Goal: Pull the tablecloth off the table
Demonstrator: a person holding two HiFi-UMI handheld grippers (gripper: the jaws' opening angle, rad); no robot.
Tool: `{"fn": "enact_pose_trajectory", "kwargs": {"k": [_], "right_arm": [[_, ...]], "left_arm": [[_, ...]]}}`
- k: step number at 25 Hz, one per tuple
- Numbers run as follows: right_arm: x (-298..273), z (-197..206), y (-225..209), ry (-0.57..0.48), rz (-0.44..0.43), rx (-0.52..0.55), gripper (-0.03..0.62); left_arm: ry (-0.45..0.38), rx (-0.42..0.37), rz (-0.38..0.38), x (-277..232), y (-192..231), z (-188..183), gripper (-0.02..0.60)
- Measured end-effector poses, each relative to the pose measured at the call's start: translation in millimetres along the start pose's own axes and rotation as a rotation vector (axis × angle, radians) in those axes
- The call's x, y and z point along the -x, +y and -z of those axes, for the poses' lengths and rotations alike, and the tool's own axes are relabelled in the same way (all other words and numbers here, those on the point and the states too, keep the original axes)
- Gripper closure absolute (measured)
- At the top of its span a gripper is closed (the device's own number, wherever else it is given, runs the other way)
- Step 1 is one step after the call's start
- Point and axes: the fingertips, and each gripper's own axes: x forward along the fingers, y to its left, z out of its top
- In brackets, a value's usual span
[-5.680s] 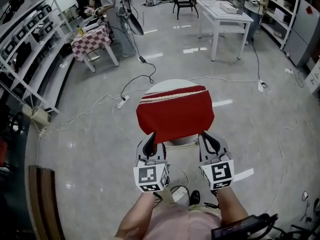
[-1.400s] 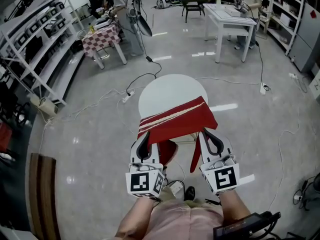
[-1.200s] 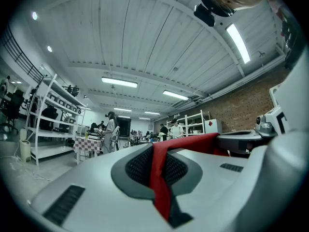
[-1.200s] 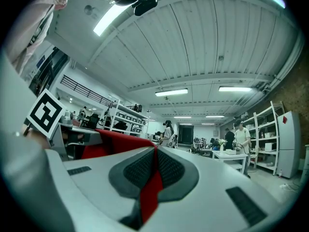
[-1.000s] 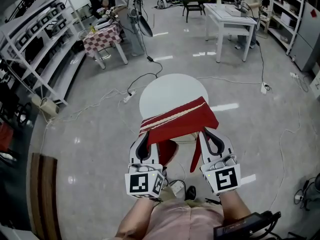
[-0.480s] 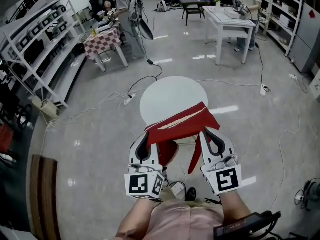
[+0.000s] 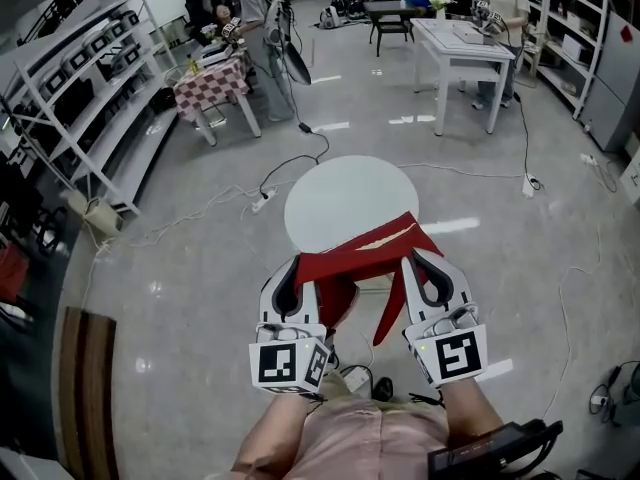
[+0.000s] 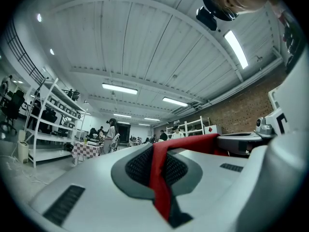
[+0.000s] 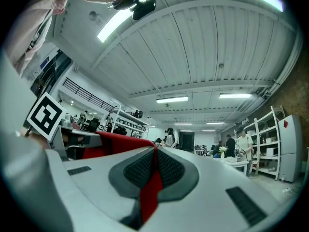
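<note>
Both grippers are clamped tight on the red tablecloth (image 7: 352, 257): the left gripper (image 7: 291, 271) pinches a thin fold of it between its dark ribbed pads, as its own view shows (image 8: 158, 153), and the right gripper (image 7: 413, 265) nips the cloth the same way (image 9: 154, 154). They are held side by side in front of the person, pointing roughly level, with the cloth stretched between them in a narrow bunched band. Its far edge, marked by a cream stripe, lies on the near rim of the round white table (image 7: 338, 190), most of whose top is bare; two loose ends hang down between the grippers. Each gripper carries a cube with a black-and-white square code, the left marker cube (image 7: 288, 364) and the right marker cube (image 7: 459, 354); these are patterns only, not letters. A small red diamond label sits on the tall grey cabinet (image 7: 618, 63) at the far right. Farther off stand a table with a red-checked cover (image 7: 208, 76), a long white table (image 7: 458, 40) and white shelving (image 7: 75, 103). Cables and a power strip (image 7: 263, 201) trail across the glossy floor.
</note>
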Motion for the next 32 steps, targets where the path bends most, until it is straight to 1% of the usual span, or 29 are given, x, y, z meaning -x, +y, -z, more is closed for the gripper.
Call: {"fn": "enact_pose_trajectory", "kwargs": {"k": [4, 13, 32], "right_arm": [[1, -2, 1, 0.0, -0.004, 0.003, 0.566], [-2, -13, -4, -0.038, 0.006, 0.009, 0.566], [-1, -29, -5, -0.068, 0.001, 0.018, 0.566]], "left_arm": [[-0.021, 0.001, -0.001, 1, 0, -5, 0.541], [-0.049, 0.005, 0.007, -5, -1, -15, 0.541], [-0.09, 0.027, 0.013, -4, -3, -33, 0.541]]}}
